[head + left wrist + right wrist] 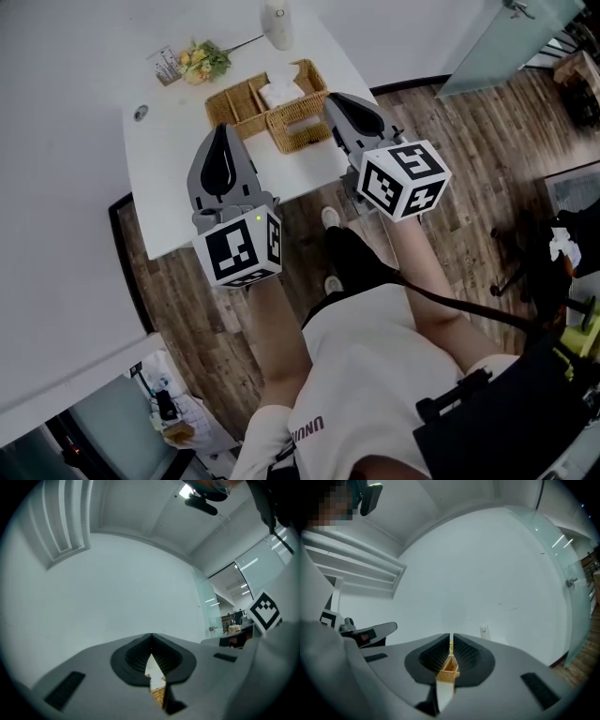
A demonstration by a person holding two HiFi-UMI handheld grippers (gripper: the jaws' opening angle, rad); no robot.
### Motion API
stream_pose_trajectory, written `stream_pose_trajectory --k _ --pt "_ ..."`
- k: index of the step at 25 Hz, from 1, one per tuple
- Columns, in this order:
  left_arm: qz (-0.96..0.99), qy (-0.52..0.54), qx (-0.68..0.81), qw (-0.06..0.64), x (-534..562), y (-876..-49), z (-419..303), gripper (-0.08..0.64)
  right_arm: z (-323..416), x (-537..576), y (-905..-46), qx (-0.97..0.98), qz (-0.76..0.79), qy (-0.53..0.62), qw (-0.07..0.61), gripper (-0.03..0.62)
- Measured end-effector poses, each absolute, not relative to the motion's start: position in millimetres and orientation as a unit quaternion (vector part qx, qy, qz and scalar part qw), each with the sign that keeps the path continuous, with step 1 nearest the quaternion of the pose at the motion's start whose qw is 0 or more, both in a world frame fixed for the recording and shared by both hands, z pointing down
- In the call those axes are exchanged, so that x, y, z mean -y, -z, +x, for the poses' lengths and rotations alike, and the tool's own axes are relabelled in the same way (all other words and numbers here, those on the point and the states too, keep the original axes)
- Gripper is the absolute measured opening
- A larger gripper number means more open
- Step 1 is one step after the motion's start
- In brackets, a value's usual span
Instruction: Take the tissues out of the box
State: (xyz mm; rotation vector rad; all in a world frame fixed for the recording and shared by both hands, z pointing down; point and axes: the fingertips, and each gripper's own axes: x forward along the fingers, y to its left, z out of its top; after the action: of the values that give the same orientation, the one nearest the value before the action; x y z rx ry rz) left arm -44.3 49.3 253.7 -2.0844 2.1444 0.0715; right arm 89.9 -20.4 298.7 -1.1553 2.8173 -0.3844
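On the white table (169,169) stands a woven wicker tissue box (298,124), joined to a wicker organiser (234,101) with white tissues (280,91) in its middle compartment. My left gripper (223,128) hangs over the table's front part, short of the organiser, shut and empty. Close to the box's right end, my right gripper (330,97) is also shut with nothing in it. In the left gripper view the jaws (151,637) meet at their tips, with a sliver of wicker (159,694) below. The right gripper view shows its jaws (451,637) nearly touching, the wicker box (449,667) seen beneath.
A white bottle (277,23), a small bunch of flowers (202,61) and a card (167,66) stand at the table's far side. A cable hole (141,112) lies at the left. Wooden floor surrounds the table, with an office chair (553,244) at the right.
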Motion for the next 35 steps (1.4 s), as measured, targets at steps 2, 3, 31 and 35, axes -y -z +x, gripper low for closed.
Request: stream_pose_trajectory --k 2,3,31,35 --pt "-0.693 -0.022 -0.716 0.075 -42 -255 -48 0.014 89 31 -300 -0.913 -0.386 0.127 0.036 0.021" --pt "-0.693 -0.021 -0.717 0.075 -38 -256 -50 0.014 88 37 -300 -0.911 -0.389 0.128 0.037 0.023" --pt "-0.653 0.003 -0.754 0.073 89 -247 -98 0.014 45 186 -307 -0.929 -0.327 0.172 0.0 0.023" --pt "-0.651 0.006 -0.756 0.07 108 -251 -104 0.014 35 204 -313 -0.936 -0.306 0.171 -0.015 0.03"
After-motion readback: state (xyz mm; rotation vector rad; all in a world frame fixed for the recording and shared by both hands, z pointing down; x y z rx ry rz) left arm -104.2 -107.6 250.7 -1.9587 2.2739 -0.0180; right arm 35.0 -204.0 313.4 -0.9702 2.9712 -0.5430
